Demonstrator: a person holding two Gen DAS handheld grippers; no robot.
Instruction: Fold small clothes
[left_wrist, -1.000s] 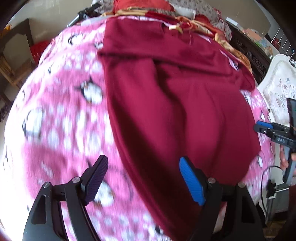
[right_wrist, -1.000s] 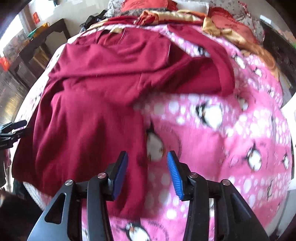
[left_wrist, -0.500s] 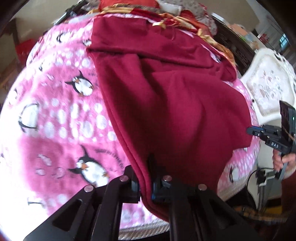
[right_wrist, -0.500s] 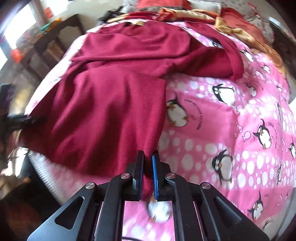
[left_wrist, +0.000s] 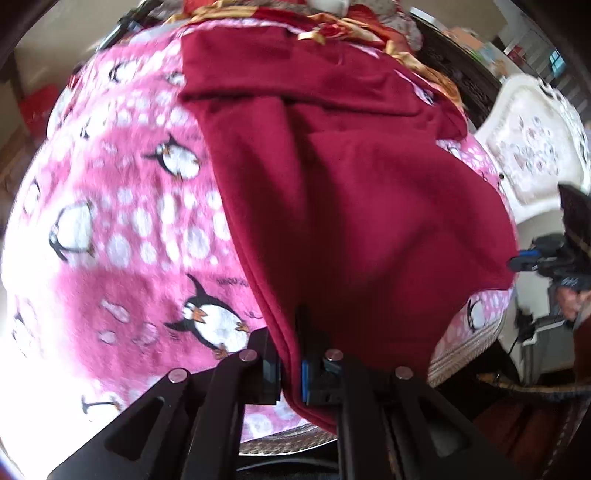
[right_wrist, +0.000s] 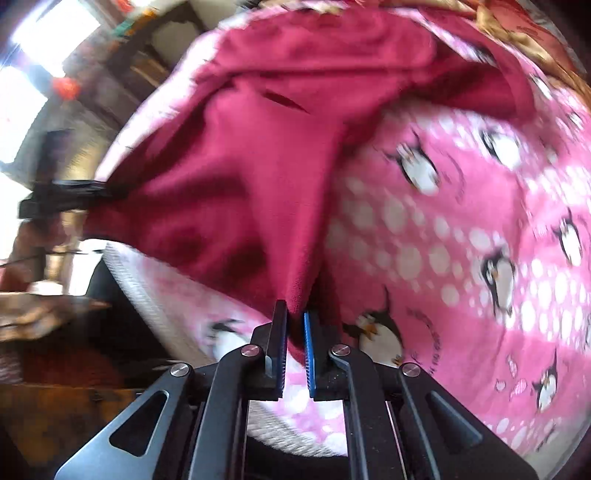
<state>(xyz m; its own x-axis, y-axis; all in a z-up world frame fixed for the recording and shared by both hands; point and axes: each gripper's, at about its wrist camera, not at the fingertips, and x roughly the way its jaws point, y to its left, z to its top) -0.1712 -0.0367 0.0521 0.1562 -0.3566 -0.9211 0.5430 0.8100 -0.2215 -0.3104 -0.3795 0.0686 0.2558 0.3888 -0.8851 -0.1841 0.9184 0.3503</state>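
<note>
Penguin blanket (left_wrist: 122, 236) w/ unreadable writing; both tongs (left_wrist: 291, 363) (right_wrist: 294, 343) clamp maroon garment (left_wrist: 362, 206).

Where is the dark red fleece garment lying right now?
The dark red fleece garment lies on the pink penguin blanket, its near corners pinched by the left gripper and right gripper.

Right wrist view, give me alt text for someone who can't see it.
The right gripper is shut on the near corner of a dark red garment spread over a pink penguin blanket. At left, the left gripper pinches the garment's other corner.
</note>
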